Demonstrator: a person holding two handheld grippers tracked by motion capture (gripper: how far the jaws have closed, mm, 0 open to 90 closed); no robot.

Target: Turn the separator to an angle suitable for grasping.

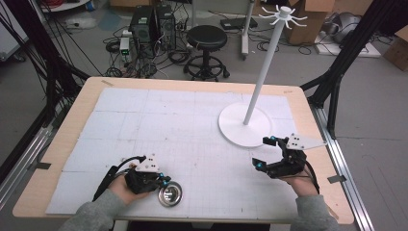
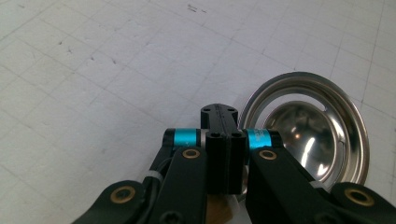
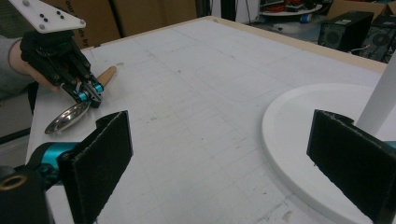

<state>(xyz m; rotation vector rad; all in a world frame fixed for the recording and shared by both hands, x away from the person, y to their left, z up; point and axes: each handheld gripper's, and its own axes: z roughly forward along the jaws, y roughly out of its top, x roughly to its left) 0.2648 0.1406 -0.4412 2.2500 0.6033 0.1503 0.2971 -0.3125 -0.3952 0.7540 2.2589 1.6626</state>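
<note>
Near the counter's front edge, the left tool [image 1: 166, 181], jaws fully closed, grips a wooden-handled steel ladle [image 1: 170, 194]. The right tool [image 1: 263, 153] gapes empty beside the white stand base [image 1: 231, 130].

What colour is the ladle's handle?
Light wood-brown; the shiny steel ladle's wooden handle shows best in the right gripper view.

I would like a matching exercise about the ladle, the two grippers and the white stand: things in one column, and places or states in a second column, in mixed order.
Things:
1. left gripper
2. right gripper
3. white stand
4. steel ladle

Places or states:
A. upright on a round base, at the table's far right
B. jaws wide open, nothing between them
C. shiny bowl at the near edge of the table
D. jaws shut at the ladle's handle

Pairs: 1-D, 2-B, 3-A, 4-C
</note>
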